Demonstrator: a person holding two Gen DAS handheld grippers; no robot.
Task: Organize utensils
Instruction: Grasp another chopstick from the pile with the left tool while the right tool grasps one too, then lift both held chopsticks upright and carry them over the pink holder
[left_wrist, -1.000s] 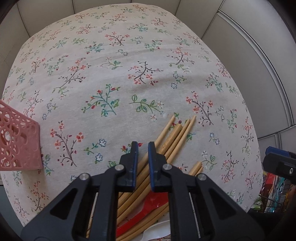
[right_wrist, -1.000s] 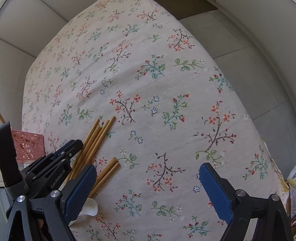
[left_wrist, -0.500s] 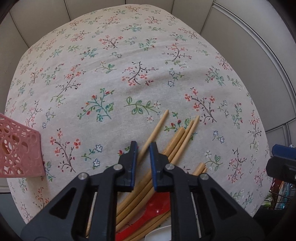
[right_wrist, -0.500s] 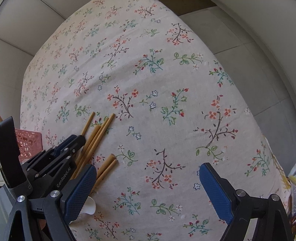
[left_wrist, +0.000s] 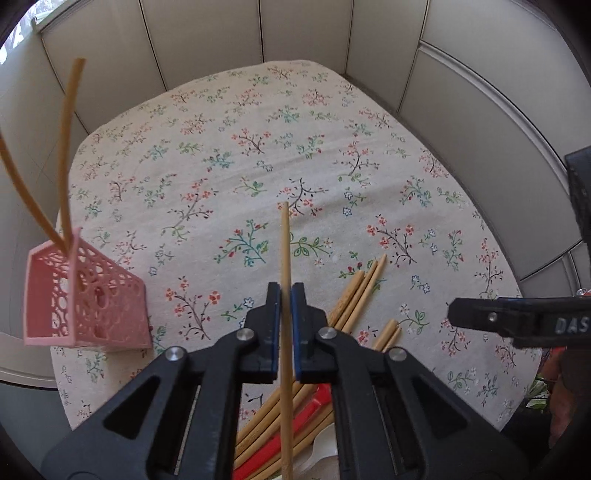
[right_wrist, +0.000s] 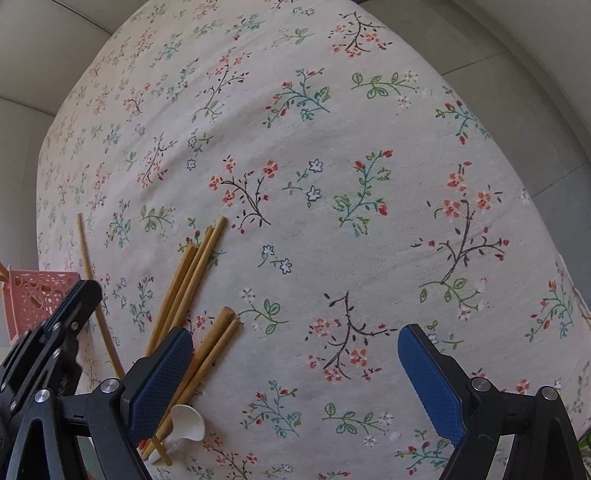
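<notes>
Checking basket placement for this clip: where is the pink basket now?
In the left wrist view the pink basket stands on the floral tablecloth at the left edge, left of the left claw, two chopsticks poking from it.

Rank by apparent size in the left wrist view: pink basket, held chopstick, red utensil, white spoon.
1. pink basket
2. held chopstick, long but thin, and close to the camera, so its size is inflated
3. red utensil, partly hidden
4. white spoon, only a sliver shows

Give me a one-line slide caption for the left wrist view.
Left gripper closing on one bamboo chopstick above the floral tablecloth, pink lattice basket nearby.
</notes>
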